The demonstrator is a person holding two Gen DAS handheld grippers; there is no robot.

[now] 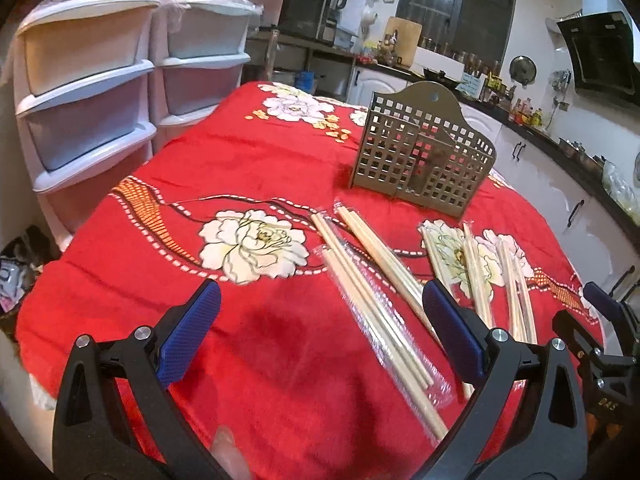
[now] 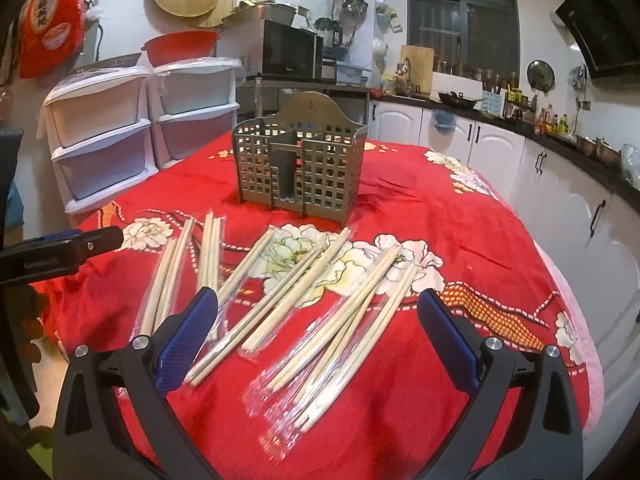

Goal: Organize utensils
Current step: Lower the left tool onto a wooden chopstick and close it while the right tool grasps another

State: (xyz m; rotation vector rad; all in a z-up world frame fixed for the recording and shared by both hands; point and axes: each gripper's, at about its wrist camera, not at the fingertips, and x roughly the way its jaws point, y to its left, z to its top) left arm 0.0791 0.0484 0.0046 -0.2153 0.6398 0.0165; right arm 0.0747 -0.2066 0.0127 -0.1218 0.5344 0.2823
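Note:
Several pairs of wooden chopsticks in clear plastic sleeves lie spread on a red flowered tablecloth [image 2: 420, 208], some in the left wrist view [image 1: 372, 292] and more in the right wrist view [image 2: 344, 312]. A grey perforated utensil holder [image 2: 300, 168] stands upright behind them; it also shows in the left wrist view [image 1: 420, 152]. My left gripper [image 1: 320, 320] is open and empty above the cloth, left of the chopsticks. My right gripper [image 2: 318, 320] is open and empty, hovering over the nearest sleeved chopsticks. The other gripper's tip shows at the edge of each view.
White plastic drawer units [image 2: 120, 128] stand beyond the table's left side, with a red basin [image 2: 180, 46] on top. A kitchen counter with white cabinets [image 2: 560, 184] runs along the right. A microwave [image 2: 290, 54] sits at the back.

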